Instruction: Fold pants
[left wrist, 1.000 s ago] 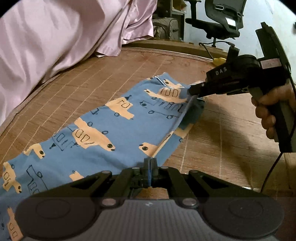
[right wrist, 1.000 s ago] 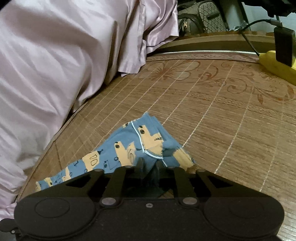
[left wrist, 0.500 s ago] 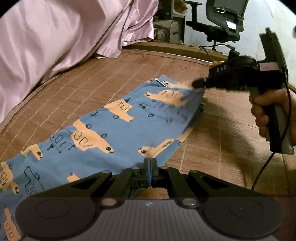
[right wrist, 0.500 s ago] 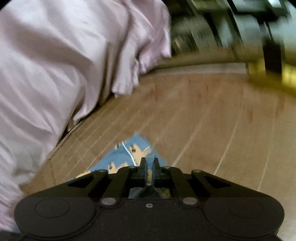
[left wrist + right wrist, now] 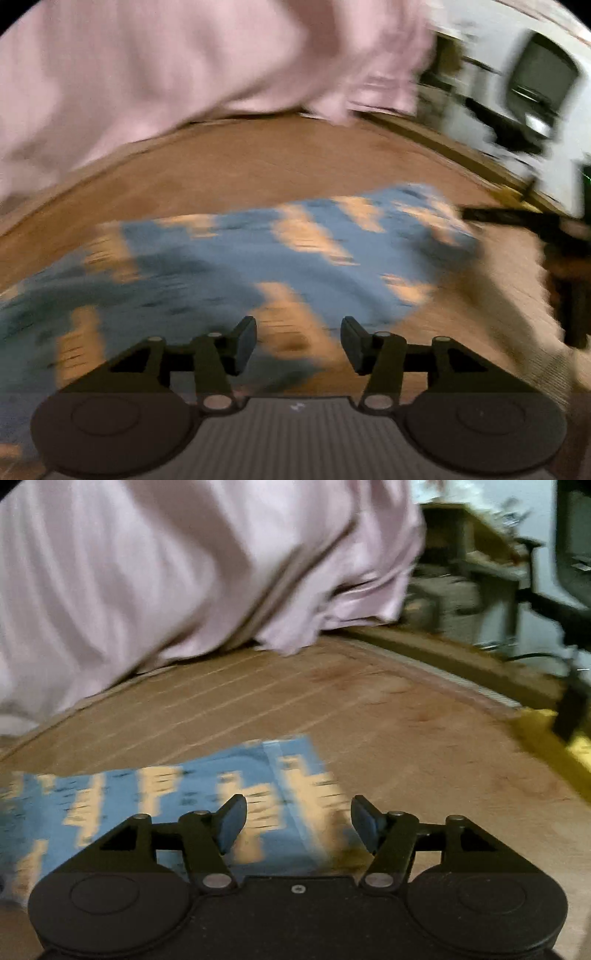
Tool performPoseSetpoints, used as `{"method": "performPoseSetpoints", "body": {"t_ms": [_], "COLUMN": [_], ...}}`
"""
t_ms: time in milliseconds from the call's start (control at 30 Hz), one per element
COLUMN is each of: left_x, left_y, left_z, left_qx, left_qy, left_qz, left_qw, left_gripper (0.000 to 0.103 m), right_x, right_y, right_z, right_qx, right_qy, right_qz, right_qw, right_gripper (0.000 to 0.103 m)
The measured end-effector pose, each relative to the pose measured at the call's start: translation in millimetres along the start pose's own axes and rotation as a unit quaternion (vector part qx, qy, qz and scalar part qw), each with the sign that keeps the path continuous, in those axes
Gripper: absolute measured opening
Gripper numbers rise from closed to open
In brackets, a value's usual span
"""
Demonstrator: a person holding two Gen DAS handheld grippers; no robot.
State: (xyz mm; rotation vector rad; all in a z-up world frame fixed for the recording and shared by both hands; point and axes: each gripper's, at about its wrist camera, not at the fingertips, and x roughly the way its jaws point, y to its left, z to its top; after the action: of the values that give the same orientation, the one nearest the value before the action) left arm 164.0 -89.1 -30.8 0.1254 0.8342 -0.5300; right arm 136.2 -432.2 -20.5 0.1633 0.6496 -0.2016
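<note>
Both grippers — left gripper, right gripper — hang spread wide, empty, above the blue pants.

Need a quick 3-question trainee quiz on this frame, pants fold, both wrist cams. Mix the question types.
1. True or false: the left gripper is clamped on the pants.
2. The pants lie on: A) a woven mat B) a tiled floor C) a glass desk.
3. Fill in: the right gripper has its jaws ____.

Key: 1 false, its jaws stand apart with nothing held; 2 A, the mat; 3 open.
</note>
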Motion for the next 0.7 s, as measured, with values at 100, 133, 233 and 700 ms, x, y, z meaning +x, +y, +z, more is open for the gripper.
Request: {"method": "performPoseSetpoints", "body": {"t_ms": [100,133,233,700], "left_x": [-0.9,-0.8,-10.0,-33.0], "left_y": [37.5,49.2,80.1,131.9], "left_z": [-2.0,-4.2,-18.8,37.9], "left_qx": [-0.058,-0.076,-0.109,-0.026], "left_qy": [0.019,0.031,0.046,0.016], "left_qz": [0.075,0.092,0.113,0.096], "left_qw": [0.9953,0.9923,0.9866,0.9949], "left_gripper": [0.050,0.049,0.038,0.059], "right_x": [8.3,11.5,20.3,-9.0], "right_y": [18.9,23.0,17.0,100.4], "right_z": [-3.2,-4.3,-11.8,-15.0], "right_qx": [-0.033,-0.041,-0.033,-0.175], "right_qy": [0.021,0.032,0.066,0.001], "right_qz": [0.018,0.012,0.003,0.148], "right_qw": [0.999,0.999,0.997,0.973], "right_gripper": [0.065,0.064,0.059,0.078]}}
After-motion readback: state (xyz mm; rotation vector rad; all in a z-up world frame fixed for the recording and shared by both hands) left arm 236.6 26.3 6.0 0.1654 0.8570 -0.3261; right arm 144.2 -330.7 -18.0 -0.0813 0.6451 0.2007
